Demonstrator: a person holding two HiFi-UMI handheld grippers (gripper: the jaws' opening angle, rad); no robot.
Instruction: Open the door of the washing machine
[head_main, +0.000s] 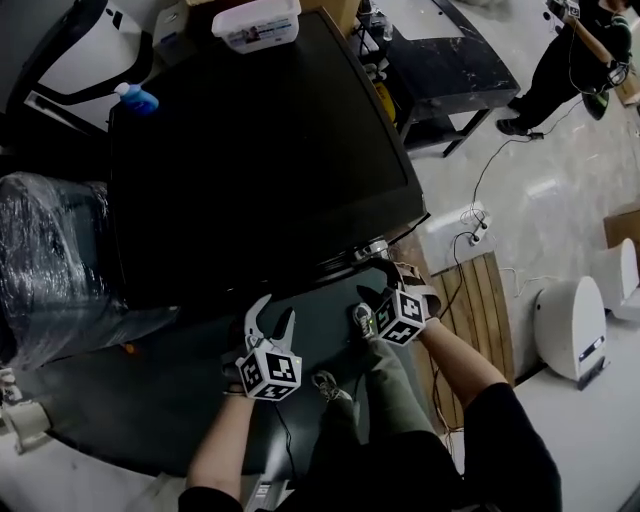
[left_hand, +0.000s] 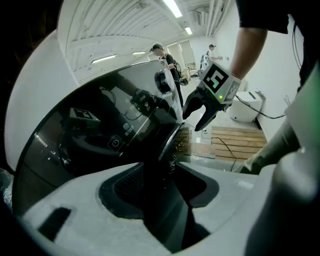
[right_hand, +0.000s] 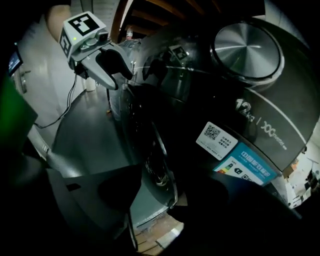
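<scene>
The black washing machine (head_main: 260, 150) fills the head view from above. Both grippers hang in front of its front face. My left gripper (head_main: 276, 310), white, has its jaws spread; in the left gripper view (left_hand: 162, 175) the dark front and the chrome door rim (left_hand: 167, 145) lie beyond the gap, and I cannot tell whether they touch. My right gripper (head_main: 378, 280), dark, sits at the machine's front right corner; its view (right_hand: 170, 185) looks along the door rim (right_hand: 160, 160), below the control knob (right_hand: 248, 46). The left gripper view shows its fingers (left_hand: 210, 117) apart and empty.
A white box (head_main: 258, 22) and a blue bottle (head_main: 138, 97) stand at the machine's back. A plastic-wrapped bulk (head_main: 50, 260) stands to its left, a wooden pallet (head_main: 480, 310) with a power strip (head_main: 470, 225) to its right. A person (head_main: 570, 50) stands far right.
</scene>
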